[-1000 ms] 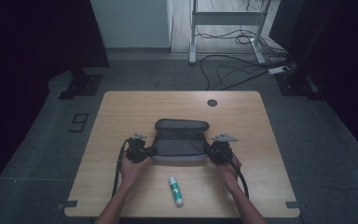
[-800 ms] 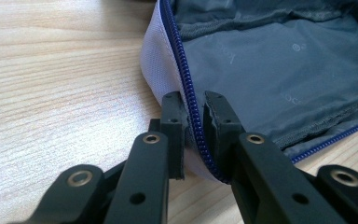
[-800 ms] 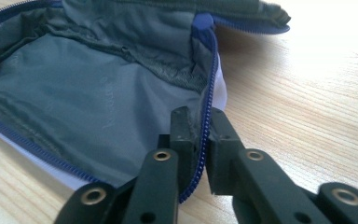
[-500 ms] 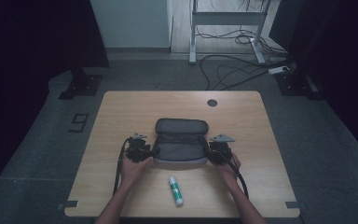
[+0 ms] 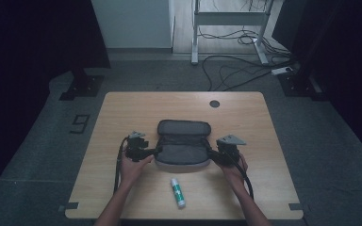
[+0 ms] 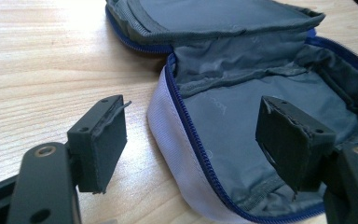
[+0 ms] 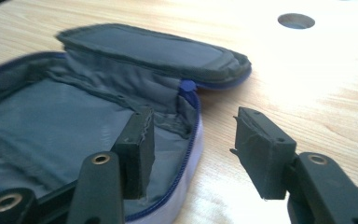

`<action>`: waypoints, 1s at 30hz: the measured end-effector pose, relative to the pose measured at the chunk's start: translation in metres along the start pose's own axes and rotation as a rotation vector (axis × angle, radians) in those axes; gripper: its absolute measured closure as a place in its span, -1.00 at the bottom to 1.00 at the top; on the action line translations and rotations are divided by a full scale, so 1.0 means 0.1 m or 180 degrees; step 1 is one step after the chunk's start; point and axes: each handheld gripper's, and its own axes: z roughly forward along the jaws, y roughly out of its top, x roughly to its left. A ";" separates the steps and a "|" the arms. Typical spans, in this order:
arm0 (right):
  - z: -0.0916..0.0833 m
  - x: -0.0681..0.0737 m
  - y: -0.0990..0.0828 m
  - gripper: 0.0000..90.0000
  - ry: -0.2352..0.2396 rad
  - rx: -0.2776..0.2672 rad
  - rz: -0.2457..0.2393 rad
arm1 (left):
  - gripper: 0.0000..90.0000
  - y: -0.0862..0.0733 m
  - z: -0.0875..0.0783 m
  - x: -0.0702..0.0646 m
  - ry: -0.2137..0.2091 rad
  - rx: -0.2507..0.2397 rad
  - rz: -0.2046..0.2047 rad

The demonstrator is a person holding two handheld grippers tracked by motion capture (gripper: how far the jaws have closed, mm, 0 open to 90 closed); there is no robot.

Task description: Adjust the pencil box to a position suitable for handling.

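1. Nearest the person, a white tube with a green cap lies on the tabletop between the two forearms, just in front of the pouch. Its spot suggests it is waiting to go inside.

2. Next out is the grey zip pouch, in the middle of the tabletop. It lies spread open, with its lid flap folded back toward the far side, so the lined interior faces up and is easy to reach. In both gripper views the blue zipper runs round the rim of the near half.

3. The left tongs sit at the pouch's left end. In the left gripper view they straddle the rim, one jaw over the bare wood, the other over the lining. They have just been opening and now stand wide, released, with the rim between them but neither pad pressing on it.

4. The right tongs are at the pouch's right end. In the right gripper view they straddle that rim likewise, one jaw above the lining, one outside over the wood. They too have just been opening, somewhat less widely, and grasp nothing.

5. The placing at the two ends reads as the pouch having been pulled open and let go.

6. Farthest off, a round cable hole sits near the tabletop's far edge.
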 end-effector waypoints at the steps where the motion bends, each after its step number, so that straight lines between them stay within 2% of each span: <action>1: -0.08 0.03 0.00 0.01 0.0050 -0.0033 -0.0037 | -0.44 0.00 -0.05 0.02 0.0000 -0.0026 0.0016; 3: -0.11 0.05 0.00 0.00 0.0077 -0.0053 -0.0053 | -0.44 0.00 -0.07 0.03 -0.0007 -0.0038 0.0015; 5: -0.21 0.10 -0.01 -0.02 0.0172 -0.0076 -0.0080 | -0.42 -0.02 -0.17 0.06 -0.0029 -0.0095 0.0019; 6: -0.21 0.10 -0.01 -0.02 0.0172 -0.0076 -0.0080 | -0.42 -0.02 -0.17 0.06 -0.0029 -0.0095 0.0019; 7: -0.28 0.14 -0.02 -0.03 0.0247 -0.0081 -0.0114 | -0.41 -0.05 -0.25 0.07 -0.0030 -0.0117 0.0029; 9: -0.30 0.16 -0.02 -0.03 0.0272 -0.0092 -0.0110 | -0.39 -0.06 -0.29 0.09 -0.0046 -0.0129 0.0035; 14: -0.44 0.32 -0.10 -0.05 0.0476 -0.0066 -0.0189 | -0.38 -0.16 -0.48 0.18 -0.0062 -0.0204 -0.0033; 15: -0.44 0.32 -0.10 -0.05 0.0476 -0.0066 -0.0189 | -0.38 -0.16 -0.48 0.18 -0.0062 -0.0204 -0.0033; 16: -0.46 0.40 -0.12 -0.06 0.0569 -0.0023 -0.0223 | -0.37 -0.19 -0.51 0.20 -0.0069 -0.0217 -0.0053; 21: -0.48 0.54 -0.15 -0.08 0.0664 0.0009 -0.0321 | -0.35 -0.30 -0.56 0.24 -0.0085 -0.0233 -0.0086; 22: -0.49 0.60 -0.17 -0.08 0.0724 0.0029 -0.0324 | -0.35 -0.34 -0.56 0.25 -0.0076 -0.0230 -0.0092; 23: -0.49 0.61 -0.18 -0.08 0.0742 0.0034 -0.0328 | -0.34 -0.35 -0.55 0.26 -0.0072 -0.0189 -0.0069; 30: -0.54 0.73 -0.24 -0.08 0.0827 0.0053 -0.0348 | -0.32 -0.38 -0.57 0.27 -0.0091 -0.0178 -0.0062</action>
